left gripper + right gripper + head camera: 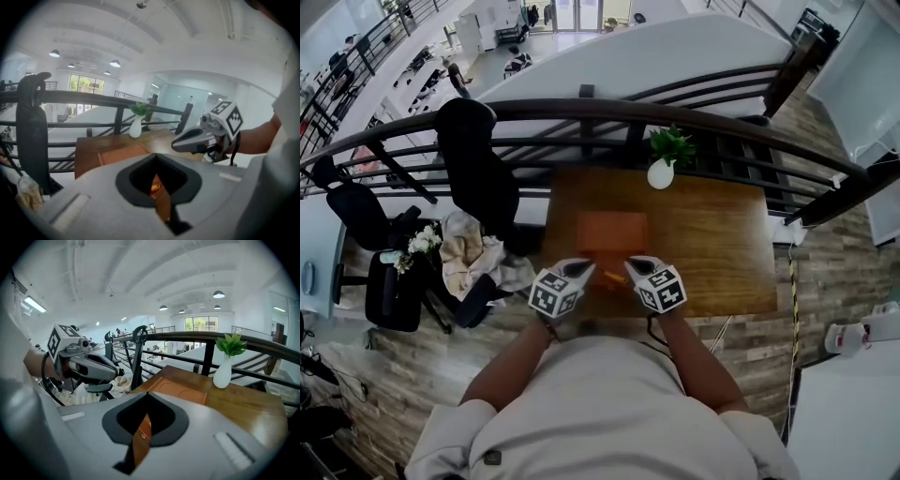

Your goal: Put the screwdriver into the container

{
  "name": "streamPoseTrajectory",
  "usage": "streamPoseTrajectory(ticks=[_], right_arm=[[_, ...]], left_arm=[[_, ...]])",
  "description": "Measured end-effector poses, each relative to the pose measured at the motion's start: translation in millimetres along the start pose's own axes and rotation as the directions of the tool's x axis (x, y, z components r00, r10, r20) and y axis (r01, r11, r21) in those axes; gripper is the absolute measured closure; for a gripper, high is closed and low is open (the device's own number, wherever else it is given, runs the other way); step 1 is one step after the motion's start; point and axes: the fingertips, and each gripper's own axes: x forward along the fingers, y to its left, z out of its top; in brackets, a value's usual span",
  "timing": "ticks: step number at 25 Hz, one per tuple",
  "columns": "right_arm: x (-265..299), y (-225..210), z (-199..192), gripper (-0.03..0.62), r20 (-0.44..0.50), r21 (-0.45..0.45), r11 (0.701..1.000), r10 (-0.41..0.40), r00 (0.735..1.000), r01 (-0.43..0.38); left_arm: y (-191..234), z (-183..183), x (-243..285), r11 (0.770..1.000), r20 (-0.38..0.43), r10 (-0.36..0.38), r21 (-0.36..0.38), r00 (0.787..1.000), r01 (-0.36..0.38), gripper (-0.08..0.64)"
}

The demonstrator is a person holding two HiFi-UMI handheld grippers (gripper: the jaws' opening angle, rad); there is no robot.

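The left tongs (581, 272) and the right tongs (636, 267) hover side by side over the near part of a brown wooden surface (722, 244), their tips angled toward each other and close together but not touching. Each carries a cube with black-and-white square markers.

In the left gripper view, the left tongs (161, 201) have their jaws drawn together, leaving only a thin slit, and they grip nothing. In the right gripper view, the right tongs (140, 437) are fully closed in the same way and also empty; only the wood shows through their slit.

The small screwdriver with an orange handle (614, 277) lies on the surface between the two sets of tips, just on the near side of the flat, rectangular, orange-brown container (611, 232) and outside it. Neither pair of tongs has hold of it. Through the left slit a bit of the orange handle (155, 188) can be seen below, with the container (123, 153) beyond it. Whether the screwdriver touches the container's near edge cannot be made out.

The container (180, 392) sits near the middle of the surface. At the far edge stands a white vase holding a green plant (664, 161), in front of a dark curved railing (750, 127). A black office chair (478, 164) stands to the left of the surface.
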Motion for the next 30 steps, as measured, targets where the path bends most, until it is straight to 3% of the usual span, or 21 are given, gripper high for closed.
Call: streamPoseTrajectory(ticks=[11, 17, 27, 30], right_arm=[[-72, 2, 6, 0.584, 0.115, -0.012, 0.998, 0.069, 0.991, -0.068], [-111, 3, 3, 0.584, 0.169, -0.03, 0.996, 0.092, 0.981, -0.088], [-178, 29, -13, 0.584, 0.237, -0.135, 0.985, 0.134, 0.962, -0.104], [-181, 33, -24, 0.584, 0.24, -0.129, 0.985, 0.143, 0.96, -0.115]], left_arm=[[-74, 34, 15, 1.0, 0.074, 0.001, 0.008, 0.997, -0.002, 0.555], [-120, 57, 19, 0.998, 0.12, 0.008, 0.058, 0.993, -0.015, 0.555], [-189, 47, 4, 0.998, 0.166, 0.037, 0.051, 0.986, -0.046, 0.555], [-197, 36, -2, 0.997, 0.162, 0.054, 0.043, 0.985, -0.062, 0.555]])
